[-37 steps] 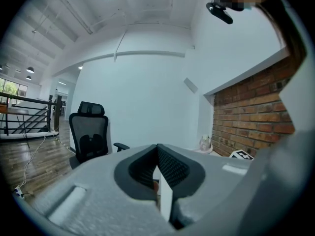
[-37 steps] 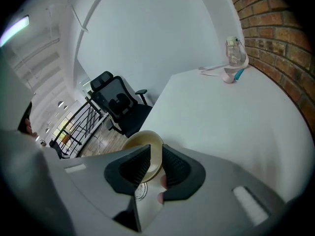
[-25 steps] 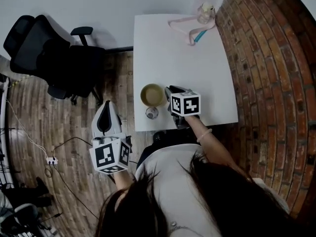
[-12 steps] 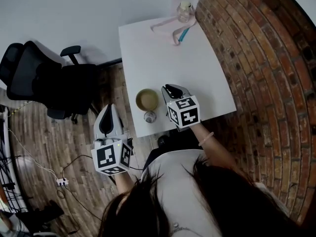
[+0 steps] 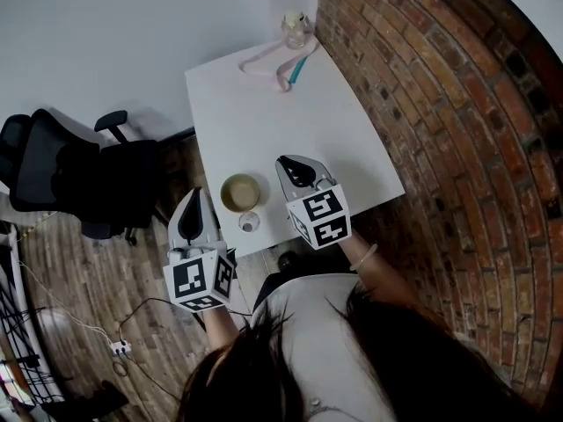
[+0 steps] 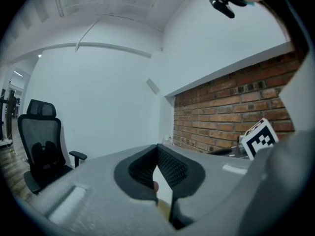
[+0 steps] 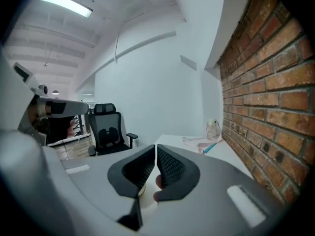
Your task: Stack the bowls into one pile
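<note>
A tan bowl [image 5: 239,192] sits on the white table [image 5: 264,121] near its front edge. A small clear glass bowl [image 5: 250,223] stands just in front of it, at the edge. My left gripper [image 5: 195,195] [image 6: 157,149] hangs off the table's left side, over the wooden floor. It is level with the tan bowl, and its jaws are shut with nothing held. My right gripper [image 5: 295,163] [image 7: 155,149] is over the table just right of the tan bowl, also shut and not holding anything. Neither gripper touches a bowl.
A brick wall [image 5: 422,104] runs along the table's right side. At the far end lie a pink cord with a teal pen [image 5: 280,64] and a glass jar [image 5: 296,29]. A black office chair [image 5: 79,174] stands on the floor to the left, and a power strip [image 5: 119,348] lies behind.
The head view has swung, so the table now sits further left and tilted. The left gripper has come closer to the table's edge and the tan bowl. Both grippers stay shut.
</note>
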Tool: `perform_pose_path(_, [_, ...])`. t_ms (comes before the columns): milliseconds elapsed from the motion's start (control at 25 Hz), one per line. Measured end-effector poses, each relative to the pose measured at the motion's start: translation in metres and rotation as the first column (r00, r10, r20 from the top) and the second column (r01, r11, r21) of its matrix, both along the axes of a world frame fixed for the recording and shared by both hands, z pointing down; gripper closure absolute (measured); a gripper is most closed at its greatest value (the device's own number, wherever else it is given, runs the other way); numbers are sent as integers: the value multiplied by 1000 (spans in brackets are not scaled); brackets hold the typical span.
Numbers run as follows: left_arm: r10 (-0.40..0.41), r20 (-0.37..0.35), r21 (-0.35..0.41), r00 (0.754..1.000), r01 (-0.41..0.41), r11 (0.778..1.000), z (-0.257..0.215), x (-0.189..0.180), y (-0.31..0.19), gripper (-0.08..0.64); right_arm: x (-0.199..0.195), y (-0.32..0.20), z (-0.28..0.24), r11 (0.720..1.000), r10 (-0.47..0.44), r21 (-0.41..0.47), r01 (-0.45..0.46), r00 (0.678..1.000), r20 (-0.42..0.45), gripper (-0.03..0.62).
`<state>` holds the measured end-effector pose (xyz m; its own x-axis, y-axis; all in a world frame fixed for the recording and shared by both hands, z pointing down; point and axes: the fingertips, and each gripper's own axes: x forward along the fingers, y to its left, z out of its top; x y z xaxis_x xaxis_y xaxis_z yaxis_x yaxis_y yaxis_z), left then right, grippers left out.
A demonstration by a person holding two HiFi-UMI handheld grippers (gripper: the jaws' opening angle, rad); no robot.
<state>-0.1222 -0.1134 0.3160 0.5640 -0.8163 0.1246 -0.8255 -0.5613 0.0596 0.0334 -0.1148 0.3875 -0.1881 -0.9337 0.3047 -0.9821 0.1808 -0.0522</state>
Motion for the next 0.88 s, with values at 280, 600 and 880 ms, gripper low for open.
perform_pose_path(280, [25,14,7,1000,-25,1000,-4,53,28,560,30,32,-28,997,-16,80,19,999,-29,588])
perform_pose_path(600, [19,35,33,999,-20,999,-5,87,68,560,55,80,-57,985,-25,169,31,999,-40,589])
perform_pose_path(880, [-26,51,74,998,22,997,-15,93,101,560,72,119,-76,972,-5,234,8,1000,-13,589])
